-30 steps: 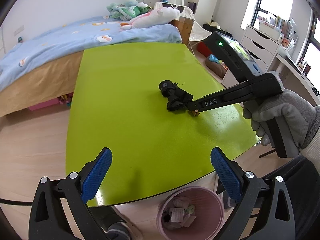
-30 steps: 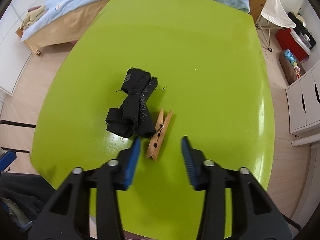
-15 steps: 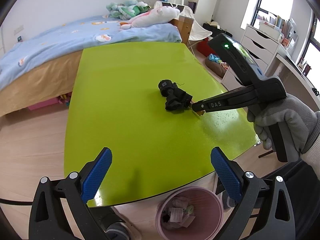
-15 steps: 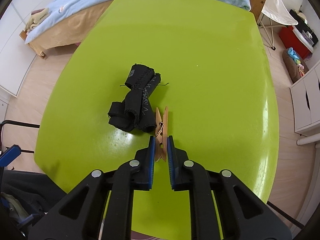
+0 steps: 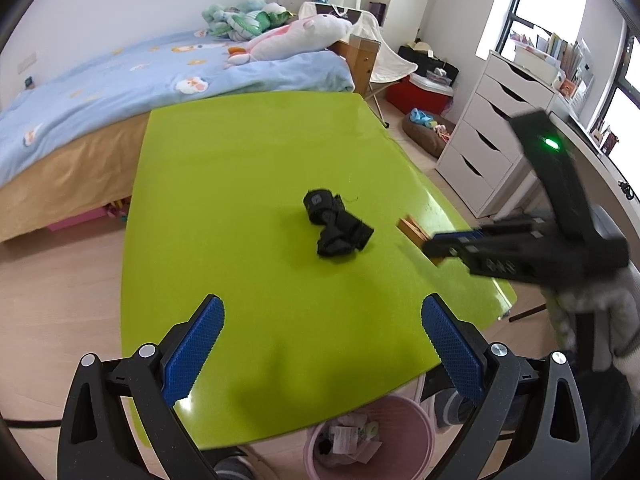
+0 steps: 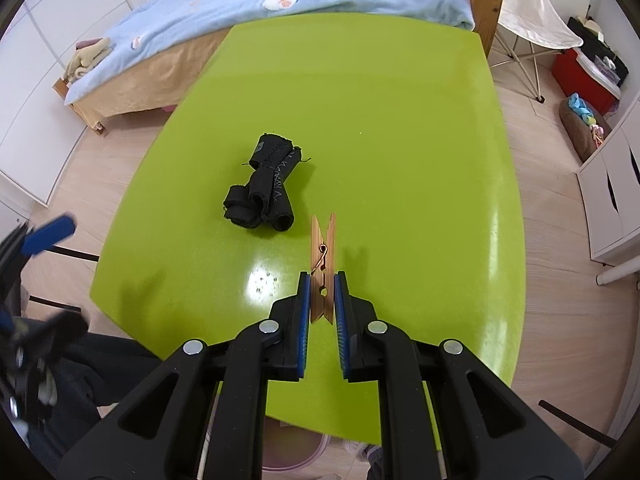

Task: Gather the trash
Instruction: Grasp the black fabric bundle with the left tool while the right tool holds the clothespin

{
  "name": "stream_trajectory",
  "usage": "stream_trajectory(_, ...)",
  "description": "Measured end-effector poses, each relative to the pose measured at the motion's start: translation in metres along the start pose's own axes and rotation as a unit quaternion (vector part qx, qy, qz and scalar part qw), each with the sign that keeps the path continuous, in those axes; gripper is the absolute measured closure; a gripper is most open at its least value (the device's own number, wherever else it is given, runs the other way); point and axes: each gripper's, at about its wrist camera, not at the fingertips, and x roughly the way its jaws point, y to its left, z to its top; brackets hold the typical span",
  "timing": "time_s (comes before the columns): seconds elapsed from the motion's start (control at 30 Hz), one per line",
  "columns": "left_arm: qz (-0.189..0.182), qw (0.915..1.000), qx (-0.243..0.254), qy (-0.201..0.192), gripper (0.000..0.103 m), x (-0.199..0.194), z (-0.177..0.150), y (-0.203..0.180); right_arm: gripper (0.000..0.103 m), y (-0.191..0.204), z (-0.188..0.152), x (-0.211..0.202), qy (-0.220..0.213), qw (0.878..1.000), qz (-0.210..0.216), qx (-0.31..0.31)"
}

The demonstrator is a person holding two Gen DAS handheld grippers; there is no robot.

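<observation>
Two views cover the green table (image 5: 248,168), and each gives something the other lacks. Looking along the right gripper (image 6: 322,296), the wooden clothespin (image 6: 323,264) shows plainly: its blue pads (image 6: 305,300) press on both sides of the near end, the wire spring sits just beyond the fingertips, and the split tips point away toward the bed (image 6: 248,4). The peg's shadow falls on the tabletop a little to its right. Just to the left of the peg lies the black fabric bundle (image 6: 262,192), rolled and frayed, apart from the peg and touched by nothing.

From the left wrist the same grip is seen side-on and blurred. The right gripper (image 5: 434,246) reaches in from the right edge, held by a gloved hand (image 5: 592,312), and only a short tan end of the clothespin (image 5: 412,228) sticks out past its black fingers. The black fabric bundle (image 5: 338,224) sits near mid-table, left of that tip.

Only the left wrist view shows the pink bin (image 5: 368,440) on the floor under the near table edge, with crumpled paper inside. The left gripper (image 5: 320,344) hangs above that near edge with its blue pads (image 5: 192,344) spread wide and nothing between them. In the right wrist view it is only a blurred blue and black shape at the left edge.
</observation>
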Motion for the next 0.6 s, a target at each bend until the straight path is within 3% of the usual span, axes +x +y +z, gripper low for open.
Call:
stream_trajectory(0.27,0.002,0.9998,0.002,0.021,0.008,0.023,0.041,-0.004,0.091,-0.007,-0.011,-0.010,-0.006,1.000,0.005,0.000)
stream_trajectory(0.6,-0.003,0.9953,-0.029,0.093,0.008,0.085,0.082,-0.007,0.091,-0.016,-0.016,-0.014,-0.006,1.000,0.001,0.007)
